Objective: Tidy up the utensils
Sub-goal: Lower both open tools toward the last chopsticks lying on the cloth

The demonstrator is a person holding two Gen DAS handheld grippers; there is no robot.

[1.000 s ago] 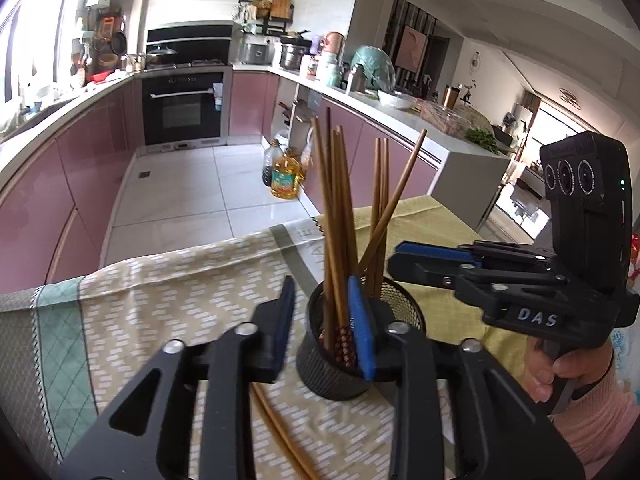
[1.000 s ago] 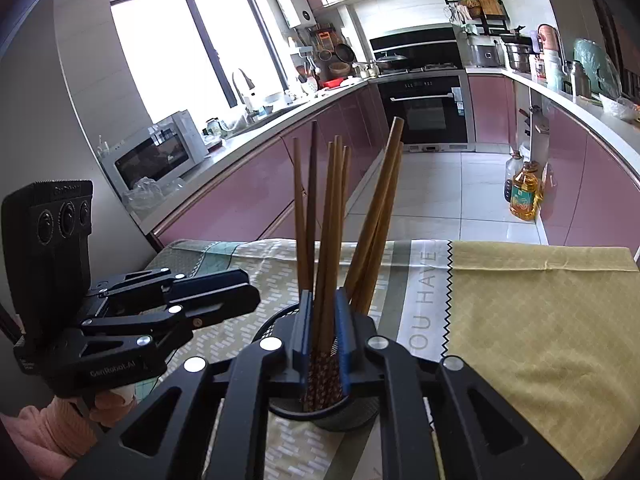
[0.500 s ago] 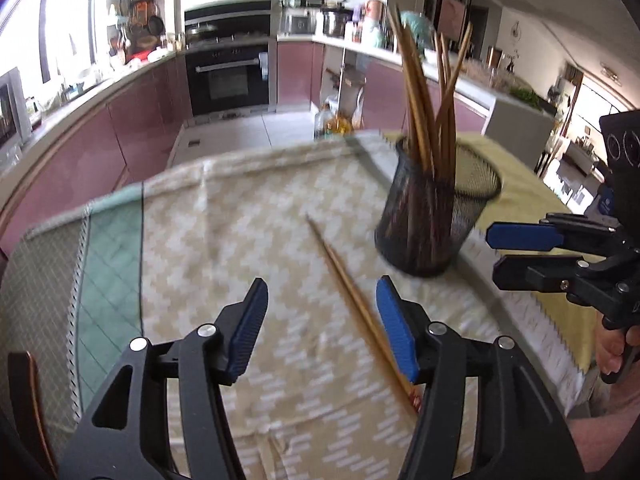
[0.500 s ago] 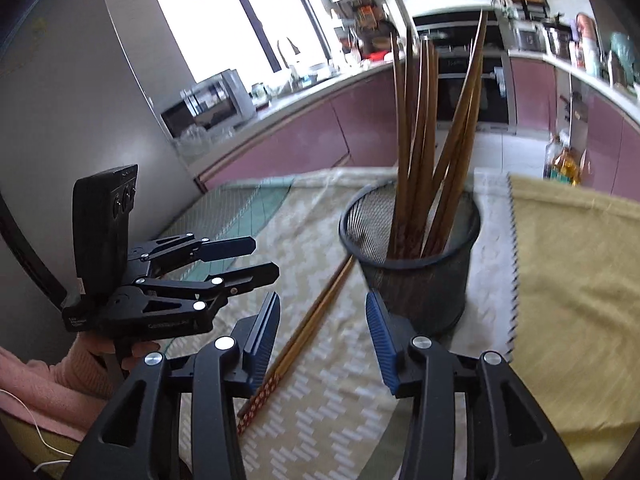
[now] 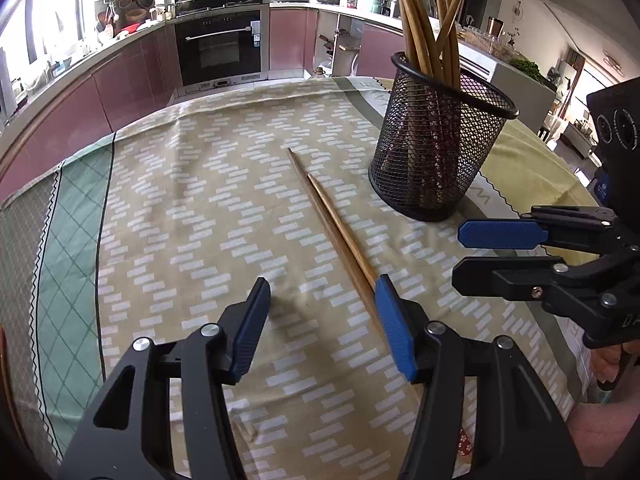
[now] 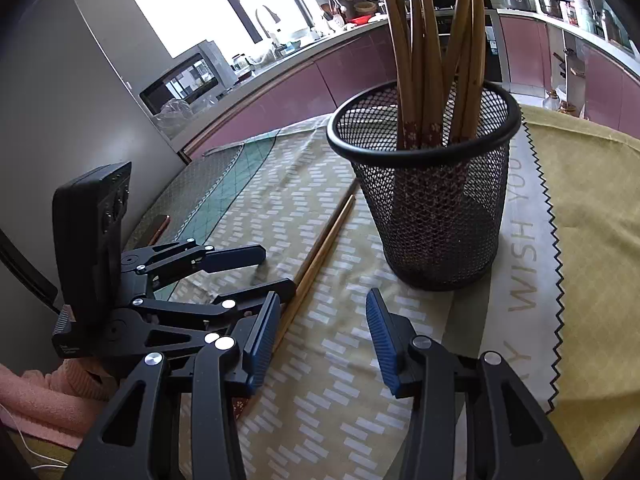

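Note:
A black mesh holder [image 5: 436,152] [image 6: 440,208] stands on the tablecloth with several wooden chopsticks [image 5: 424,20] [image 6: 416,40] upright in it. A loose pair of chopsticks [image 5: 336,228] [image 6: 320,256] lies flat on the cloth to its left. My left gripper [image 5: 322,292] [image 6: 278,268] is open low over the cloth, its right finger over the pair's near end. My right gripper [image 6: 323,300] [image 5: 458,254] is open too, in front of the holder, with the pair beside its left finger. Neither holds anything.
A patterned tablecloth [image 5: 200,208] with a green band on the left and a yellow part [image 6: 592,200] on the right covers the table. A brown object [image 6: 158,228] lies at the far left edge. A hand in a pink sleeve [image 6: 40,396] holds the left gripper. Kitchen cabinets lie beyond.
Both grippers have let go of the chopsticks in the holder, opened, drawn back and come down toward the cloth. The loose pair now lies between and under them.

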